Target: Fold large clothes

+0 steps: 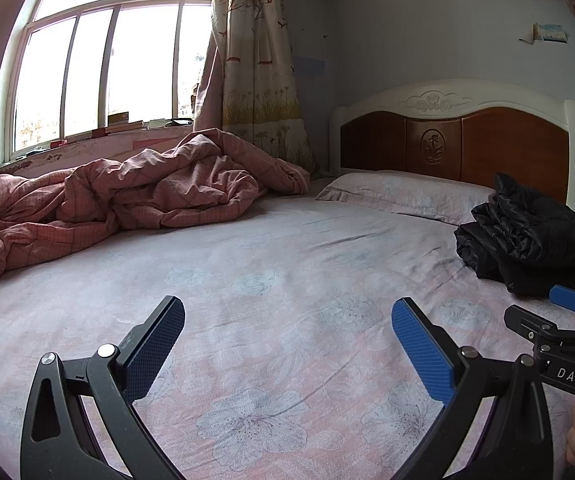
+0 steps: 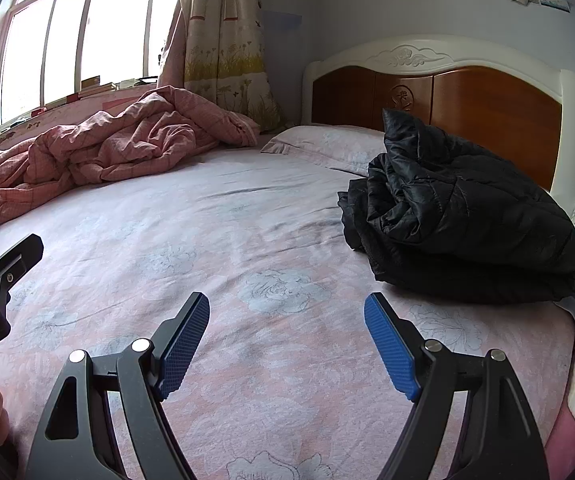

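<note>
Both grippers, left gripper (image 1: 287, 344) and right gripper (image 2: 287, 340), hang wide open, empty. The glossy black quilted jacket (image 2: 459, 216) looks puffy, light, probably slippery; pinch a hem edge.

light: daylight from the window (image 1: 99, 76), blown out white | room: soft, dim toward the wall | shadows: faint on the bed (image 1: 287, 280) | jacket (image 2: 463, 220): detail lost in black | focus: sharp | edges: fisheye bend, dark corners

black quilted jacket (image 2: 459, 216), pale pink bedsheet (image 1: 271, 320) with grey-white floral print, pink checked duvet (image 1: 119, 196), reddish-brown headboard (image 2: 467, 108) with white frame, blue gripper pads (image 2: 391, 352), cream floral curtain (image 1: 255, 52)
</note>
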Demonstrator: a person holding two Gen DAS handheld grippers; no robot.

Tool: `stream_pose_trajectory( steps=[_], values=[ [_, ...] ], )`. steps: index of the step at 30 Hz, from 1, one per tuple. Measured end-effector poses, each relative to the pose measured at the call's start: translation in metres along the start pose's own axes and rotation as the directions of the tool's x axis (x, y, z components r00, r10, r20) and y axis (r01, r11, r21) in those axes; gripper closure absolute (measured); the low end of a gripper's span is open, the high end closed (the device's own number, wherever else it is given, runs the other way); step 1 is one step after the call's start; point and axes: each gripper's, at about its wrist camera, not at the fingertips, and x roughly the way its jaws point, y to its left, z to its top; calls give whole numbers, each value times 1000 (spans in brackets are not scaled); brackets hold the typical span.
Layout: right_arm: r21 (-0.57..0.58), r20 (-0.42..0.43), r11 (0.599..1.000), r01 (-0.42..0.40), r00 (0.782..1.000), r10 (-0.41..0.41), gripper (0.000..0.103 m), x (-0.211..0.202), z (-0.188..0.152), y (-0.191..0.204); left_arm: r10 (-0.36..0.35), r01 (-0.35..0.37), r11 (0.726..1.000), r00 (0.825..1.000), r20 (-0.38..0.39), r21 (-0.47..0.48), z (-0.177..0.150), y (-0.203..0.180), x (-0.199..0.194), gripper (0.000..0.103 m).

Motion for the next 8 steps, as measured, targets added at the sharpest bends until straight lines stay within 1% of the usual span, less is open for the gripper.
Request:
stream_pose_trajectory(
  steps=[8],
  values=[
    [1,-8,1000,-2,1000,2,21,4,-1,-1,2,-2,1000,1000,-8,1,-3,1,1,0]
  ],
)
